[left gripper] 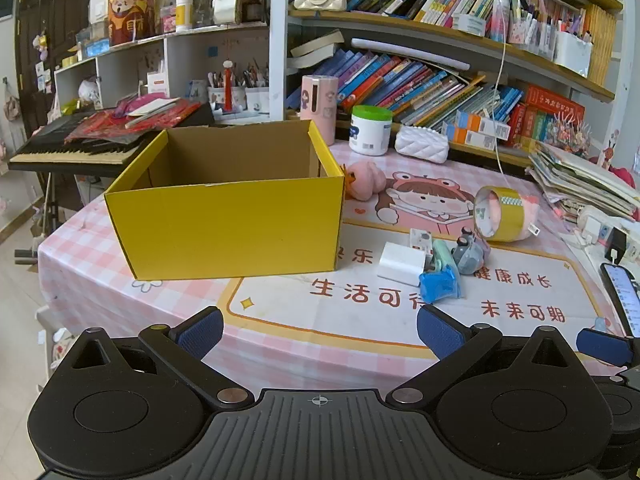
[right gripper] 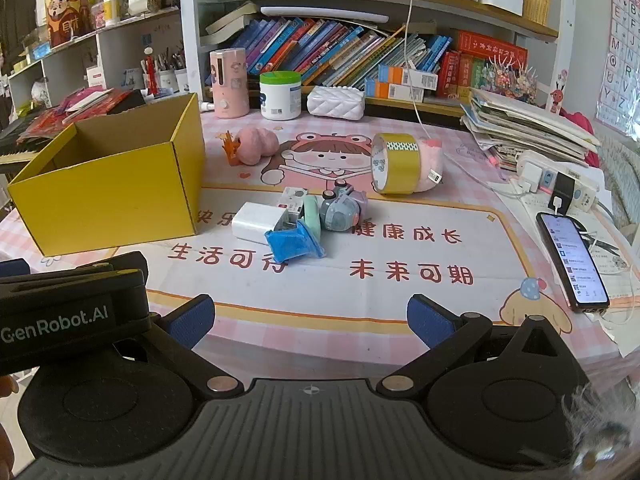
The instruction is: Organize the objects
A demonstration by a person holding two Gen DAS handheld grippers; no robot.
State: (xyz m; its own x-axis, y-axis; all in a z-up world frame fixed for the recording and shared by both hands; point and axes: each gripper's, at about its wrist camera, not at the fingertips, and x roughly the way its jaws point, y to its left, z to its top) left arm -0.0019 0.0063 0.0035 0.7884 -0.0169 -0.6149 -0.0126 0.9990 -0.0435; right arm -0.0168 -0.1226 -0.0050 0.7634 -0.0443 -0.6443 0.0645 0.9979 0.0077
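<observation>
An open yellow cardboard box [left gripper: 224, 224] [right gripper: 116, 184] stands on the left of the table, nothing visible inside. To its right lies a cluster: a white charger block [right gripper: 256, 222], a blue packet [right gripper: 294, 244], a mint-green roll [right gripper: 311, 216] and a grey-purple toy [right gripper: 340, 210]. Behind them a gold tape roll [right gripper: 396, 164] leans on a pink plush, and a pink toy [right gripper: 256, 146] sits by the box's far corner. My left gripper [left gripper: 320, 330] is open near the table's front edge, nothing between its fingers. My right gripper [right gripper: 310, 320] is open too, and empty, beside the left one.
A phone [right gripper: 572, 258] lies at the right edge on its cable, with a power strip [right gripper: 560, 184] and a paper stack [right gripper: 528, 128] behind. A pink bottle [right gripper: 228, 82], a green-lidded jar [right gripper: 280, 94] and a white pouch [right gripper: 336, 102] line the back. Bookshelves rise behind; a keyboard [left gripper: 72, 148] stands left.
</observation>
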